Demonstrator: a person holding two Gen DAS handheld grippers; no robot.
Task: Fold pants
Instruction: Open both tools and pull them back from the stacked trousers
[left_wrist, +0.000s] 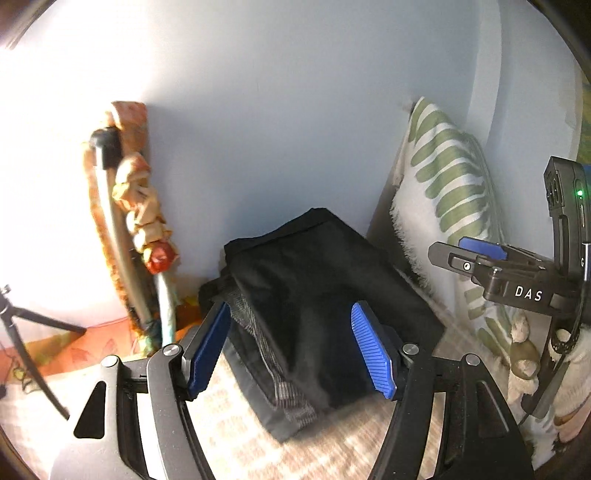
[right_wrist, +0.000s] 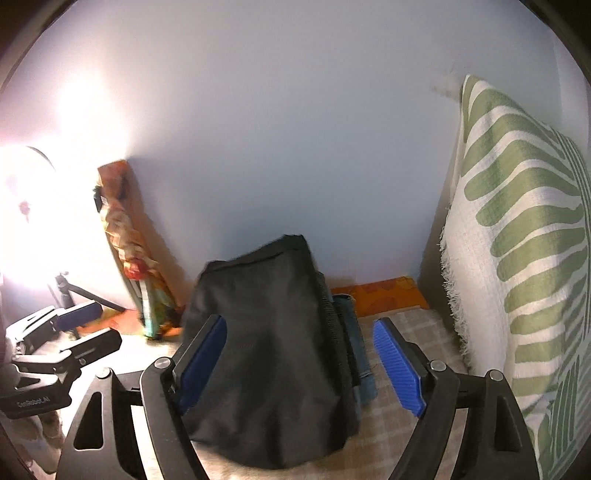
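- We hold the left gripper (left_wrist: 291, 347) released, its blue pads spread wide over the near end of the pants (left_wrist: 317, 295), gripping nothing.
- We hold the right gripper (right_wrist: 310, 358) released too, pads apart on either side of the pants (right_wrist: 269, 347).
- The pants lie folded into a black bundle on the checked bed cover (right_wrist: 402, 439).
- A blue garment (right_wrist: 358, 347) peeks out from under the pants' right edge.
- Right of the pants, a leaf-print pillow (right_wrist: 517, 258) stands upright.
- Behind the pants rises the wall (right_wrist: 295, 147); left of them an orange roll (left_wrist: 125, 206) leans on it.
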